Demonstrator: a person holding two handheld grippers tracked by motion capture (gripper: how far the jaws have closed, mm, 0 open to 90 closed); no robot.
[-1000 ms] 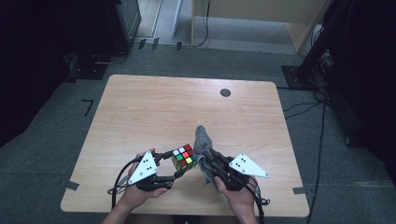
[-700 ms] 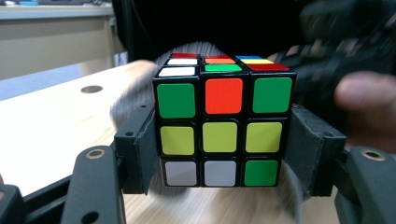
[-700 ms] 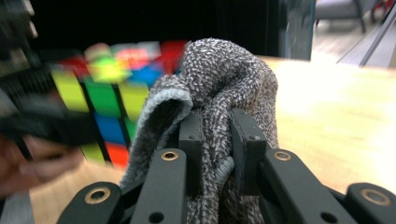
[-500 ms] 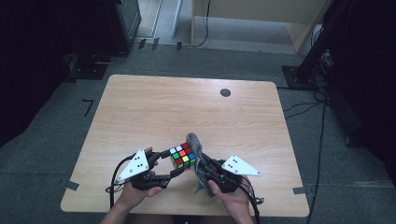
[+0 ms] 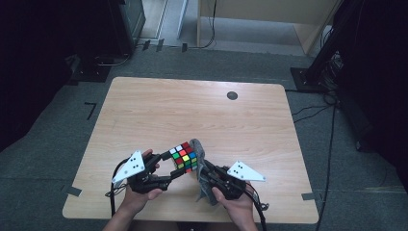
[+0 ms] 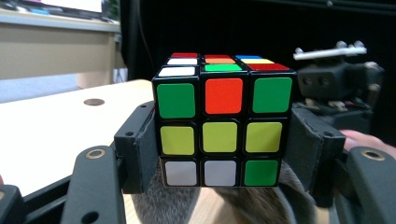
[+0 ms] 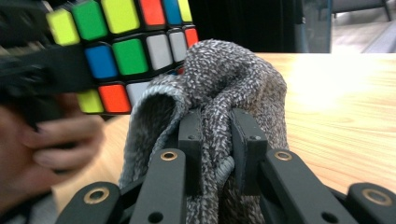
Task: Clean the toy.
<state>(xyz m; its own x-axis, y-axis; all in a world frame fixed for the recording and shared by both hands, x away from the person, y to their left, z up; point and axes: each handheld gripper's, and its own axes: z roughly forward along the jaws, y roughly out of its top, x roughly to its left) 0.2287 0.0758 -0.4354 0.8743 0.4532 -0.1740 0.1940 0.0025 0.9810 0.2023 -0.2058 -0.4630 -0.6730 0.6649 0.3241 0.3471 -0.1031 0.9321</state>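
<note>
Multicoloured cube (image 6: pixel 223 121), black-edged; speckled grey cloth (image 7: pixel 224 93); pale wood table (image 5: pixel 192 110).

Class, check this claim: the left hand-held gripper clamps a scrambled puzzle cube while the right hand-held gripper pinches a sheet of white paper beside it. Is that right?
Not quite. The right hand-held gripper pinches a grey cloth, not white paper, as the right gripper view shows. The rest stands: the left hand-held gripper clamps the scrambled puzzle cube.

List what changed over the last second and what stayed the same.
The left gripper tilted the cube a little, and the right gripper shifted the grey cloth slightly against its side. Both grips held: left shut on the cube, right on the cloth. The table is unchanged.
</note>
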